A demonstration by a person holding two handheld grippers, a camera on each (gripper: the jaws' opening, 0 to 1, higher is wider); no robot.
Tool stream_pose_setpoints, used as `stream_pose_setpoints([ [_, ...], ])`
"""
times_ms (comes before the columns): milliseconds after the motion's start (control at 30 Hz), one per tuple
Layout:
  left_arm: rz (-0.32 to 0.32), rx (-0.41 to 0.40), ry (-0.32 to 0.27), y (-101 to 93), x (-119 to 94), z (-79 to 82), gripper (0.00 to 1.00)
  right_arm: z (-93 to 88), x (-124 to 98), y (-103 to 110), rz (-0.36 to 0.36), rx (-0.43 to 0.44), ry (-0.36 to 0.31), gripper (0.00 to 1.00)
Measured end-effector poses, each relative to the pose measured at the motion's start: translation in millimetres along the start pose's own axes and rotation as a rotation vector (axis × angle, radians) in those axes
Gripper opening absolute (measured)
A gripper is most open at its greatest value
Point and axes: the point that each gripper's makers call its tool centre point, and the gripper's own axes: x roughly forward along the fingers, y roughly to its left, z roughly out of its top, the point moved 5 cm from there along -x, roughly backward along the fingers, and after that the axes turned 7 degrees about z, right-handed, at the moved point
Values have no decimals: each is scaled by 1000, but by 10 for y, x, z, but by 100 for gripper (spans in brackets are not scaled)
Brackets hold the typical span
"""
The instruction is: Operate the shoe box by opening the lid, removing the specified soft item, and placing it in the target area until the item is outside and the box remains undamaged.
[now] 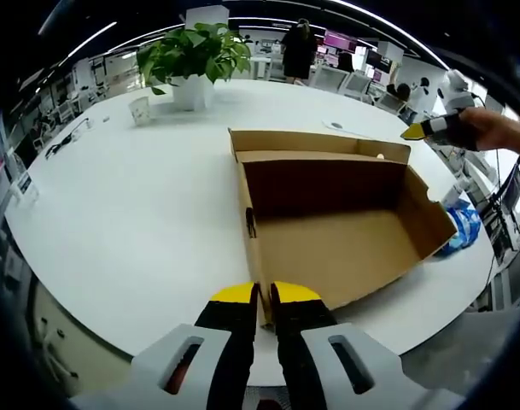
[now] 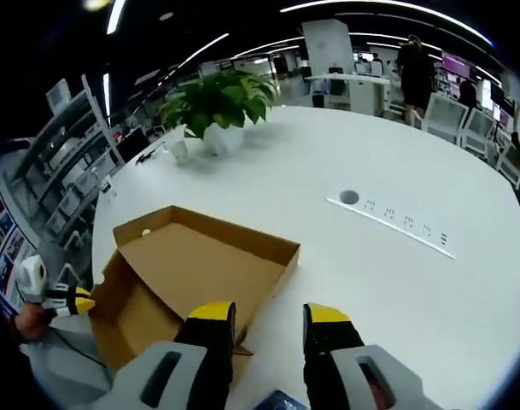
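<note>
One open cardboard shoe box (image 1: 336, 231) on the one big white bench (image 1: 140, 205). One potted plant (image 1: 194, 61) at the far side, with one small white cup (image 1: 141, 109) just left of it. Two grippers, left gripper (image 1: 261, 296) and right gripper (image 2: 266, 320). One blue item (image 1: 460, 226) right of the box.

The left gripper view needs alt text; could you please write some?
An open, empty cardboard shoe box lies on a round white table, the left hand-held gripper shut on its near wall. A potted plant stands beyond.
</note>
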Motion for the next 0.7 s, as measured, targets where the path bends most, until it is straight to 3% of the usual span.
stream_pose_setpoints([
  [200,-1,-3,-1,0,9,0,5,31,186,43,-9,33,13,27],
  [467,0,-6,-1,-7,9,4,5,154,558,-204,-40,118,28,24],
  [600,0,-6,-2,-7,7,5,5,106,663,-250,-75,110,82,20],
  [700,-1,-10,-2,-7,6,6,5,50,723,-278,-120,32,128,16],
])
